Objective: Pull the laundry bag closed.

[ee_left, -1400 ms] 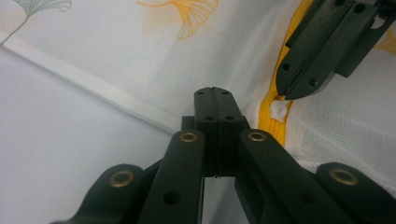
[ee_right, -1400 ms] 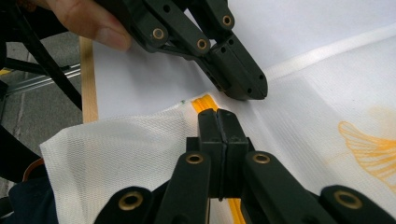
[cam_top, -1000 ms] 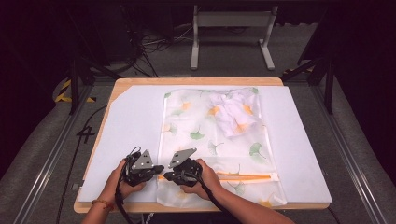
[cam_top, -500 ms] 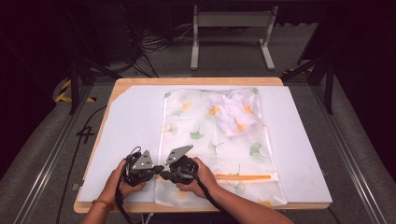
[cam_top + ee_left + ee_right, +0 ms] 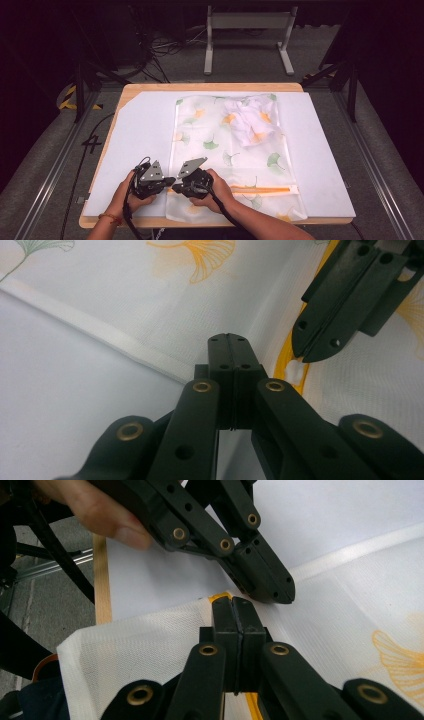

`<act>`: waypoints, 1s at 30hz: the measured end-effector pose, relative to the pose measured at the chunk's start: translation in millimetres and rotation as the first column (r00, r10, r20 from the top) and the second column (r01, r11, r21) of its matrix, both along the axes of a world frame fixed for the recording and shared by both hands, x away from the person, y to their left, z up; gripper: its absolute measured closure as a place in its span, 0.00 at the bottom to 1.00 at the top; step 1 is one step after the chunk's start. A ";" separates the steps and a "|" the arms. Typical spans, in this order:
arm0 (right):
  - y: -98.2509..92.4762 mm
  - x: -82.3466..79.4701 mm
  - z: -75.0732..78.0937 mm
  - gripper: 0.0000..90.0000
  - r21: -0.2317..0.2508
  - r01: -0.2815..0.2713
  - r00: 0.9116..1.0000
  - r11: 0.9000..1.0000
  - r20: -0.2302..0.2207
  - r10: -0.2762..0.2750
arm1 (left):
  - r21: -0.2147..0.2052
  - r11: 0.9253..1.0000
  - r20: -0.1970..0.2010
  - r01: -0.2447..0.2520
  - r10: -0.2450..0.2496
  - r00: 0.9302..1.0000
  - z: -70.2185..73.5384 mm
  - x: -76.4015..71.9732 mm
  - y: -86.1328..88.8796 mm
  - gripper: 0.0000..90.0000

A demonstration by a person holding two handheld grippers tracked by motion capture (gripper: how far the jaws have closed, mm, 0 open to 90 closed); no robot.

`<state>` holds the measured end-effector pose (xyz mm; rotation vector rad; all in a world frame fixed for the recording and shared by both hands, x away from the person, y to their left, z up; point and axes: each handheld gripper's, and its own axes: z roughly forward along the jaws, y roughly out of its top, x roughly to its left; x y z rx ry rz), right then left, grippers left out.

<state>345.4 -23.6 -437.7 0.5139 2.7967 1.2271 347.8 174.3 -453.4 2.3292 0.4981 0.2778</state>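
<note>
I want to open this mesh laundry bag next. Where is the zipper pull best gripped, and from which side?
Grip the small white zipper pull at the left end of the orange zipper, coming from the bag's left edge. It lies flat on the mesh bag, so a low, pinching approach probably suits.

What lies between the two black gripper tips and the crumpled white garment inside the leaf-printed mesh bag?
In the high view, only flat leaf-printed mesh bag separates the left gripper, right gripper and crumpled white garment.

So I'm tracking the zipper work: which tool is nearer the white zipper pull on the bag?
Right. The right tool has its tip at the pull on the orange zipper; the left tool sits beside it at the bag's edge.
</note>
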 end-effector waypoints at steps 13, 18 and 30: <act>-7.8 -1.6 -0.1 1.00 -0.013 0.016 1.000 1.000 0.005 -0.016 | -0.011 1.000 -0.011 0.002 -0.002 1.000 -0.6 1.5 1.6 1.00; -9.4 -2.4 -1.0 1.00 -0.022 0.022 1.000 1.000 0.003 -0.022 | -0.022 1.000 -0.021 0.004 -0.004 1.000 -1.1 2.5 2.9 1.00; -13.3 -3.9 1.8 1.00 -0.029 0.033 0.999 0.999 -0.012 -0.034 | -0.031 0.999 -0.026 0.008 -0.008 1.000 -1.6 3.3 3.8 1.00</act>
